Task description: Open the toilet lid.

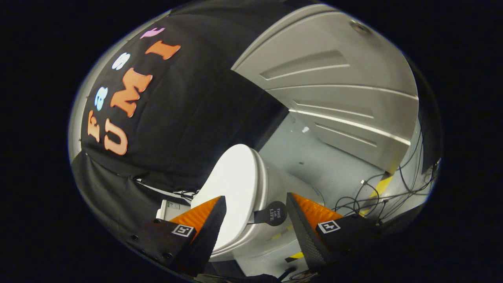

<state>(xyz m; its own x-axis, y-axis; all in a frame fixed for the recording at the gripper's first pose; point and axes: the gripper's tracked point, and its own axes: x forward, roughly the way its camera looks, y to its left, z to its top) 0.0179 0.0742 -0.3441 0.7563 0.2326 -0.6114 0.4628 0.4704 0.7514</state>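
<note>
The view is rolled sideways. A white toilet stands just ahead of the fingers, its smooth lid [235, 184] lying down against the bowl [277, 184]. A round black pull tab [274, 214] sticks out from the lid's front edge and lies in the gap between the two fingers, apart from both. My gripper [255, 200] is open. One finger lies over the lid's top face and the other stands out beside the bowl's front. Nothing is held.
A black cloth wall hangs behind the toilet. A pale panelled door [334, 90] closes off the far side past the grey floor [314, 157]. Loose cables [377, 198] and yellow tape [382, 184] lie on the floor near the door. A white box [168, 208] sits behind the toilet.
</note>
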